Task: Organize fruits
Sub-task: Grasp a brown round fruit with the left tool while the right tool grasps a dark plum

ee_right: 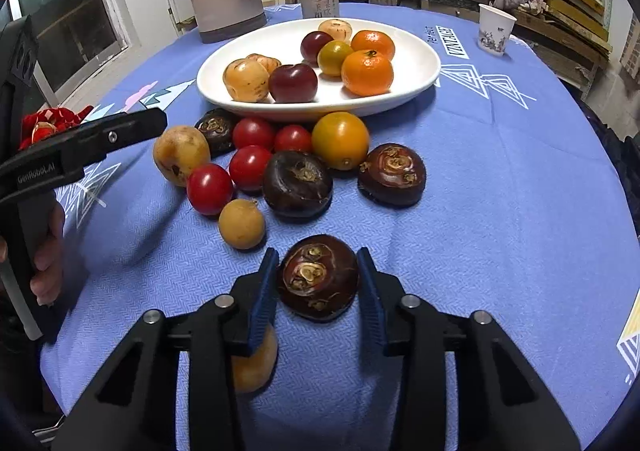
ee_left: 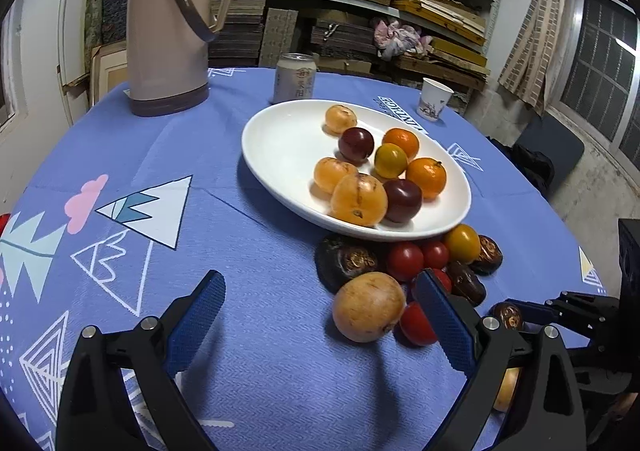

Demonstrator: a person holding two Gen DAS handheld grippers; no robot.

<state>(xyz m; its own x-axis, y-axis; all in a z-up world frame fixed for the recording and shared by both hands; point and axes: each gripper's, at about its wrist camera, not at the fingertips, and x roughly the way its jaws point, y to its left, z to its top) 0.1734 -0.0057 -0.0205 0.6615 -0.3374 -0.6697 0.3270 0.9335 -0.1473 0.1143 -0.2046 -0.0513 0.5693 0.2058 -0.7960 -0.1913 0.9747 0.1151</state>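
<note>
A white oval plate [ee_left: 280, 147] [ee_right: 416, 63] holds several loquats, plums and tangerines. In front of it a pile lies on the blue cloth: red tomatoes [ee_right: 210, 189], a yellow tomato [ee_right: 340, 139], dark water chestnuts [ee_right: 297, 183] and loquats [ee_left: 368, 307]. My right gripper [ee_right: 318, 283] is low over the cloth, its blue pads [ee_right: 266, 291] close on both sides of a dark water chestnut [ee_right: 318, 281]; small gaps show. My left gripper [ee_left: 320, 311] is open and empty, its right pad beside the big loquat and a red tomato [ee_left: 416, 325].
A beige thermos jug [ee_left: 168, 23] stands at the back left, a drink can [ee_left: 294, 77] behind the plate, a paper cup [ee_left: 434, 99] at the back right. A small loquat [ee_right: 256, 367] lies under my right gripper's left finger. Shelves of boards fill the background.
</note>
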